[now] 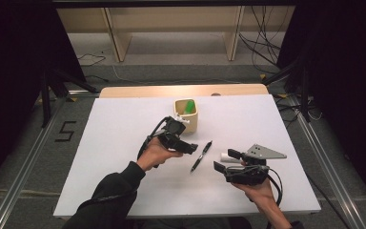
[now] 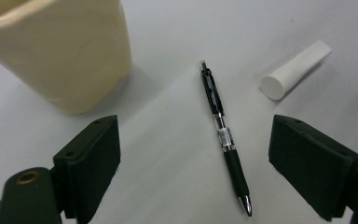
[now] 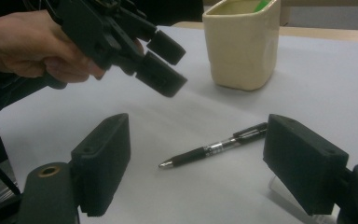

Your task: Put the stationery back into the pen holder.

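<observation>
Left gripper (image 1: pixel 190 147): jaws wide apart, nothing between them, hovering over the white table sheet (image 1: pixel 124 129) just beside the slim black click pen (image 1: pixel 201 156). Right gripper (image 1: pixel 228 161): jaws wide too, nothing held, low near the pen's other side. Pen flat between both. Short white cylinder (image 2: pixel 294 69) just beyond; cream square ceramic cup (image 1: pixel 186 115) behind.

We're looking at a lab or recording studio here: a white-topped table (image 1: pixel 124 191) stands between dark curtains (image 1: pixel 14 71), with metal rails (image 1: pixel 24 176) running along the floor, a tape mark shaped like a five (image 1: pixel 66 131), loose cables (image 1: pixel 262 43) trailing behind, and plain wooden shelving (image 1: pixel 171 28) at the back.
</observation>
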The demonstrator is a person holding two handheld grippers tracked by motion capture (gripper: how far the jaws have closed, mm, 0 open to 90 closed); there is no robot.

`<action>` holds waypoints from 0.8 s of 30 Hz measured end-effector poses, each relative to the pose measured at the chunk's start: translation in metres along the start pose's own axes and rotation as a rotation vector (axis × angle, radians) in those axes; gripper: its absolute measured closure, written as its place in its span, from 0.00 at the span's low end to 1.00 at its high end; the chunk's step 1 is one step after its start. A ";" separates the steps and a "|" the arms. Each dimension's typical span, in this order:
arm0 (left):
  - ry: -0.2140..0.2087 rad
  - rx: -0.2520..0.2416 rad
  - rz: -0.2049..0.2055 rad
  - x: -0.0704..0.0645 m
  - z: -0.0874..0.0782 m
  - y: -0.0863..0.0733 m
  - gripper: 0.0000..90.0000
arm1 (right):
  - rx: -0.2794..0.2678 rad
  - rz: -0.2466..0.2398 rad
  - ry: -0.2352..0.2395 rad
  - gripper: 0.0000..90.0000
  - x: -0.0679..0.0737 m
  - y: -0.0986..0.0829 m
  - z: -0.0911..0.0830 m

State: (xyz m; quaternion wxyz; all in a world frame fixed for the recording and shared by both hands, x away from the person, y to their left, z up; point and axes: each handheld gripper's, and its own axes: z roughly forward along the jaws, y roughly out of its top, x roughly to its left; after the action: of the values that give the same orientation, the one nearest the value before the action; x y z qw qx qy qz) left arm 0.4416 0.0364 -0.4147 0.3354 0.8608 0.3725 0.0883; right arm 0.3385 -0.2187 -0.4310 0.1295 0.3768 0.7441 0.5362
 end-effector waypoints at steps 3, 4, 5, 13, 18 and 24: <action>-0.003 0.023 0.004 -0.004 0.005 -0.002 0.18 | -0.005 0.000 -0.002 0.27 0.000 0.000 -0.001; -0.001 0.030 0.008 -0.005 0.006 -0.003 0.18 | -0.006 0.000 -0.002 0.27 0.000 0.000 -0.001; 0.000 0.037 0.011 -0.006 0.008 -0.003 0.18 | -0.006 -0.001 -0.003 0.27 -0.001 0.000 -0.001; 0.001 0.073 0.034 -0.014 0.019 -0.009 0.21 | -0.001 -0.002 -0.005 0.27 -0.001 0.000 -0.001; -0.003 0.090 0.054 -0.019 0.024 -0.011 0.28 | 0.002 -0.003 -0.005 0.27 -0.001 0.000 0.000; -0.011 0.115 0.056 -0.025 0.033 -0.014 0.36 | 0.005 -0.005 -0.006 0.27 -0.001 -0.001 0.001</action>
State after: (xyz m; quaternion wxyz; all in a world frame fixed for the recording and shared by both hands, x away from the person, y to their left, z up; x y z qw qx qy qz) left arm 0.4286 0.0087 -0.4464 0.2850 0.8891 0.3510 0.0713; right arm 0.3391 -0.2190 -0.4320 0.1322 0.3771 0.7460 0.5327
